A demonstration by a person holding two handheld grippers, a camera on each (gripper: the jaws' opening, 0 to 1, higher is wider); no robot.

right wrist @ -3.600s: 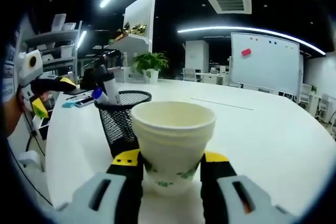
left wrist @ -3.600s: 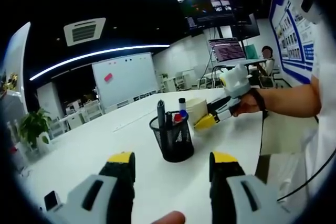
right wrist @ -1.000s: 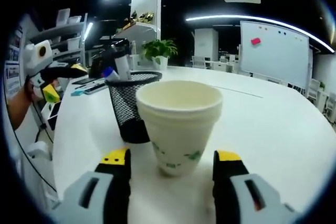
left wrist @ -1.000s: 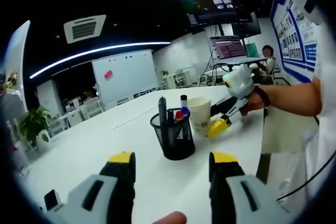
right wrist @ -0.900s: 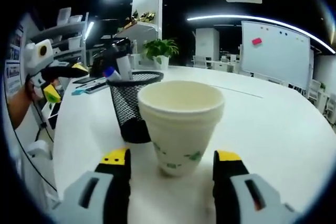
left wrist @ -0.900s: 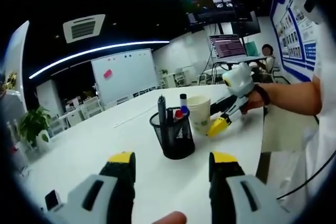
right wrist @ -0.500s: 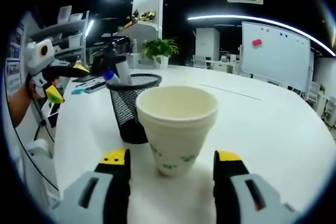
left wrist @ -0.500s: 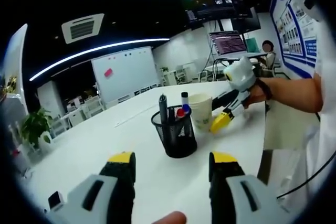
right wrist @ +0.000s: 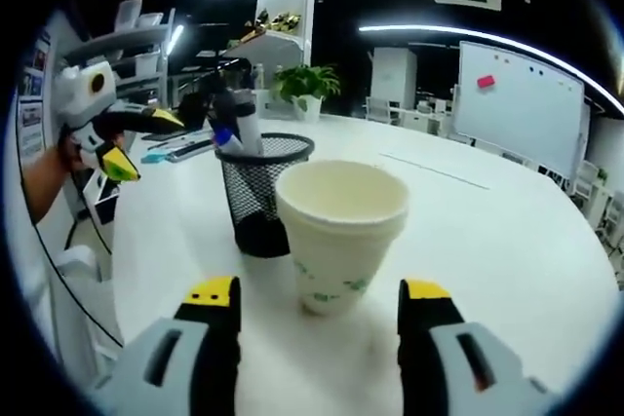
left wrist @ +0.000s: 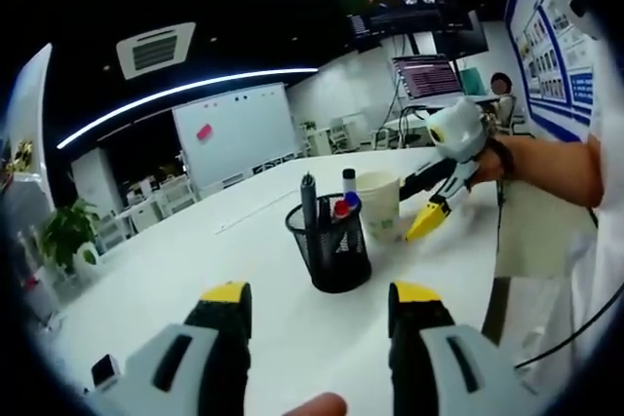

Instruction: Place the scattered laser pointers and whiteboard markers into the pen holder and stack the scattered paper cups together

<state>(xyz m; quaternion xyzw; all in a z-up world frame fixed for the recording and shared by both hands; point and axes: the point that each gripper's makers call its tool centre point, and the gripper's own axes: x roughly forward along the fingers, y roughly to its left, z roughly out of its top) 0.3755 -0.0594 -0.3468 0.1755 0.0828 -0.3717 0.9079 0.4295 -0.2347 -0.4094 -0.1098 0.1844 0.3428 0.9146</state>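
Note:
A black mesh pen holder (left wrist: 336, 252) stands on the white table (left wrist: 175, 280) with a dark laser pointer and markers upright in it. Just behind it stands a white paper cup stack (left wrist: 381, 206). My left gripper (left wrist: 322, 311) hangs open and empty, well short of the holder. My right gripper (left wrist: 417, 204), held in a hand from the right, is open beside the cup. In the right gripper view the cup (right wrist: 341, 237) stands free just beyond my open right gripper (right wrist: 317, 301), with the pen holder (right wrist: 261, 204) behind it at left and the left gripper (right wrist: 146, 143) far left.
A small phone-like object (left wrist: 102, 371) lies near the table's left edge, and a potted plant (left wrist: 63, 233) stands beyond it. Flat items (right wrist: 180, 148) lie on the table behind the holder. A whiteboard (left wrist: 239, 133) and a seated person (left wrist: 502, 87) are far back.
The right gripper, earlier shut on the paper cup, has opened and drawn back a little; the cup stays standing beside the pen holder. The left gripper has barely moved.

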